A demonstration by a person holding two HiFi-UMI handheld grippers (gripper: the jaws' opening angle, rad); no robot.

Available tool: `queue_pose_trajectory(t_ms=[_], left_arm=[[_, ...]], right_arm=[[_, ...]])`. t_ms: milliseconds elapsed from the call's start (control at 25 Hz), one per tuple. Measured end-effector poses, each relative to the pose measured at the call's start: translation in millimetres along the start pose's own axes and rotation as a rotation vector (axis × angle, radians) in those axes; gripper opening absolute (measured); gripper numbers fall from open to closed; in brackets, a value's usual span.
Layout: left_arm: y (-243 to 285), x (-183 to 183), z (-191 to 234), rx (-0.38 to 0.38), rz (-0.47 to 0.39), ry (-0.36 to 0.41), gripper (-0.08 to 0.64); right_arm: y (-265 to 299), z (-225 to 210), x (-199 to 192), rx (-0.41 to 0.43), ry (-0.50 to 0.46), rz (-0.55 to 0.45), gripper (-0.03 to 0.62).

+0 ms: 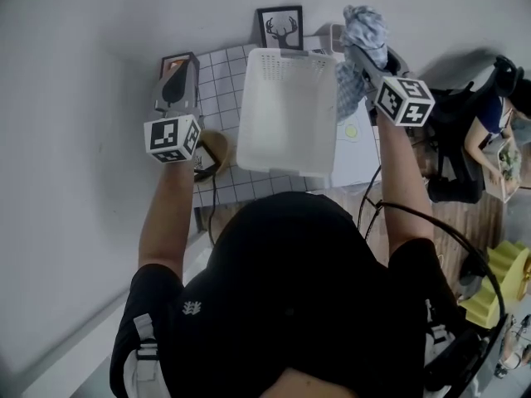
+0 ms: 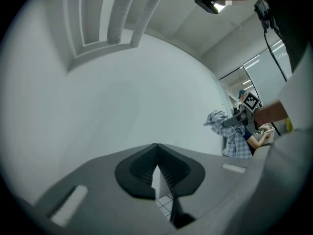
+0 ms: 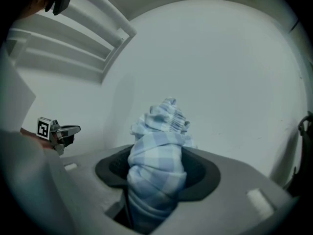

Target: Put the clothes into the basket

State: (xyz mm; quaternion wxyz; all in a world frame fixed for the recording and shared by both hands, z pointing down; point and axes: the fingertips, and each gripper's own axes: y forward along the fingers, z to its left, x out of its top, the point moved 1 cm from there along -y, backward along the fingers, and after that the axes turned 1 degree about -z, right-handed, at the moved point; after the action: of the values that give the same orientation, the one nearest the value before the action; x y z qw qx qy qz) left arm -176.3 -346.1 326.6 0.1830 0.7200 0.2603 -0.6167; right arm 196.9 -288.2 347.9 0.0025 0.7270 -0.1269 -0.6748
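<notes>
A white plastic basket (image 1: 286, 110) stands on a table with a checked cover (image 1: 217, 80), below my raised hands. My right gripper (image 1: 357, 46) is up at the basket's right rim, shut on a blue-and-white checked garment (image 1: 363, 31). The cloth bunches out past the jaws and hangs down beside the rim. In the right gripper view the garment (image 3: 157, 163) fills the gap between the pads. My left gripper (image 1: 176, 81) is left of the basket, apart from it, pointing at the wall. Its pads (image 2: 142, 168) meet at the tips with nothing held.
A framed deer picture (image 1: 280, 28) leans on the wall behind the basket. A smaller frame (image 1: 176, 61) stands at the back left. A brown round object (image 1: 216, 149) lies near the table's left front. Another person (image 1: 489, 131) sits at the right.
</notes>
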Motion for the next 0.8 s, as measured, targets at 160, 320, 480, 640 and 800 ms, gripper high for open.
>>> queue_pose_trajectory(t_ms=[160, 320, 480, 640, 800], left_arm=[[-1.9, -2.8, 4.0, 0.025, -0.008, -0.001, 0.006], [-5.2, -5.7, 8.7, 0.036, -0.006, -0.002, 0.006], [-15.8, -3.7, 14.1, 0.046, 0.009, -0.004, 0.006], [-28.5, -4.2, 16.9, 0.051, 0.024, 0.001, 0.007], [-47.3, 2.9, 23.2, 0.073, 0.029, 0.007, 0.006]], right_arm=[[16.1, 18.4, 1.2, 0.057, -0.008, -0.012, 0.250], [35.4, 42.4, 2.0, 0.112, -0.031, -0.006, 0.250], [46.2, 67.7, 11.2, 0.167, -0.031, -0.012, 0.250], [56.1, 93.6, 21.5, 0.216, -0.035, -0.020, 0.250], [62.2, 126.3, 33.1, 0.276, -0.067, -0.025, 0.250]])
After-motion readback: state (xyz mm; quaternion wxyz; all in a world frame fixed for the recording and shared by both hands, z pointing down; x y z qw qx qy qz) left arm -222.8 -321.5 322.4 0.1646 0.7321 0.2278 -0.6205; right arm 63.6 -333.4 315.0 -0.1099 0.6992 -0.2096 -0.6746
